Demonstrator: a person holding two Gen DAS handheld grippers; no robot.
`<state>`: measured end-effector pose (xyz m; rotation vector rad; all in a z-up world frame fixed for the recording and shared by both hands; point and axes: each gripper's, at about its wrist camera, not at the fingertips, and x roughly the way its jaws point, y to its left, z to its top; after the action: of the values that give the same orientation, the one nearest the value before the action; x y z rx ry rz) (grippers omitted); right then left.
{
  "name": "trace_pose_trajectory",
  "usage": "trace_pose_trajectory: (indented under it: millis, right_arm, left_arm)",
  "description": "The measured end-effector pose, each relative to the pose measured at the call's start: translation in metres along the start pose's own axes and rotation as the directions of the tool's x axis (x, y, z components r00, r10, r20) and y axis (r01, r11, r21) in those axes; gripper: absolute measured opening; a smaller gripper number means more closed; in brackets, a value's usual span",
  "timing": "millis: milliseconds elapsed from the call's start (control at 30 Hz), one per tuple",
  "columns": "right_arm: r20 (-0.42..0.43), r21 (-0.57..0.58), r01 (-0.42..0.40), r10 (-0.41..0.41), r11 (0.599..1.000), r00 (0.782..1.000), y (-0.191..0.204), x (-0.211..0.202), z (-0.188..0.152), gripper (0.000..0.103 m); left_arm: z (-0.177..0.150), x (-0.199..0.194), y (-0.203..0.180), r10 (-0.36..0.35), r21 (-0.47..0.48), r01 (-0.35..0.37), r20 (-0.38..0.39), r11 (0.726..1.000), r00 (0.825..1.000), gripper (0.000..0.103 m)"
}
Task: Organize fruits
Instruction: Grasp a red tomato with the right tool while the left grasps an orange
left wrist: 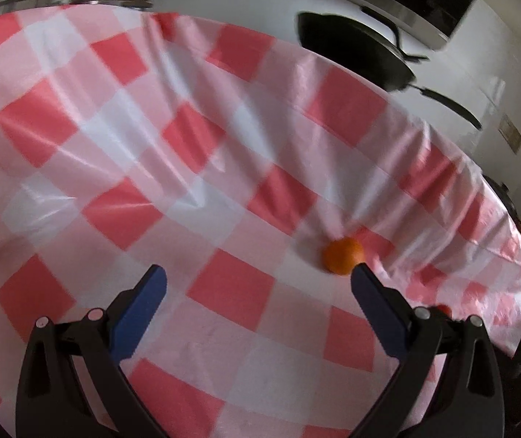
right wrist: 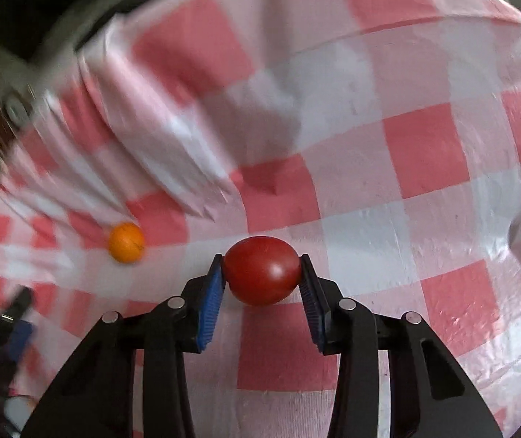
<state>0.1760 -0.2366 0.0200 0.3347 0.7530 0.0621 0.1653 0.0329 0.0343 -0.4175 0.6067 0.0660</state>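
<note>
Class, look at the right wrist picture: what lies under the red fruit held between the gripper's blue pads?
The red fruit, clamped in the right gripper, sits over the red-and-white checked tablecloth. Whether it touches the cloth is hidden by the fruit itself. The table underneath is covered.

A red-and-white checked tablecloth (right wrist: 424, 153) is seen throughout; a dark red fruit (right wrist: 262, 272) at centre, an orange fruit (right wrist: 126, 242) at left (blue gripper pads (right wrist: 211, 301)).
</note>
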Motion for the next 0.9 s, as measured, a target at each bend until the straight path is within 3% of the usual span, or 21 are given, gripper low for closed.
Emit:
trace_pose_trajectory:
  millis: [200, 333, 467, 533, 700, 800, 900]
  right_arm:
    - [0.049, 0.112, -0.034, 0.029, 0.993, 0.998, -0.026, -0.010, -0.001, 0.040]
    - [0.071, 0.155, -0.037, 0.026, 0.987, 0.997, -0.032, -0.020, 0.002, 0.040]
    - [0.079, 0.173, -0.033, 0.020, 0.984, 0.997, -0.034, -0.016, 0.004, 0.040]
    - [0.080, 0.171, -0.032, 0.019, 0.985, 0.997, -0.032, -0.014, 0.005, 0.040]
    - [0.077, 0.159, -0.034, 0.022, 0.987, 0.997, -0.026, -0.009, 0.004, 0.040]
    - [0.077, 0.146, -0.032, 0.021, 0.989, 0.997, -0.025, -0.009, 0.003, 0.040]
    - [0.081, 0.149, -0.036, 0.024, 0.988, 0.996, -0.028, -0.012, 0.001, 0.040]
  left_arm:
    - [0.000, 0.027, -0.042, -0.076, 0.154, 0.087, -0.076, 0.984, 0.994, 0.101]
    - [0.006, 0.057, -0.061, -0.068, 0.196, 0.100, -0.163, 0.975, 0.984, 0.101]
    - [0.017, 0.083, -0.080, -0.029, 0.243, 0.078, -0.197, 0.967, 0.980, 0.098]
    - [0.018, 0.096, -0.090, 0.001, 0.283, 0.063, -0.219, 0.957, 0.976, 0.084]
    - [0.019, 0.119, -0.100, 0.047, 0.324, 0.047, -0.276, 0.945, 0.960, 0.067]
    - [0.018, 0.119, -0.102, 0.067, 0.364, 0.037, -0.267, 0.931, 0.961, 0.036]
    - [0.019, 0.111, -0.101, 0.052, 0.366, 0.039, -0.236, 0.930, 0.970, 0.036]
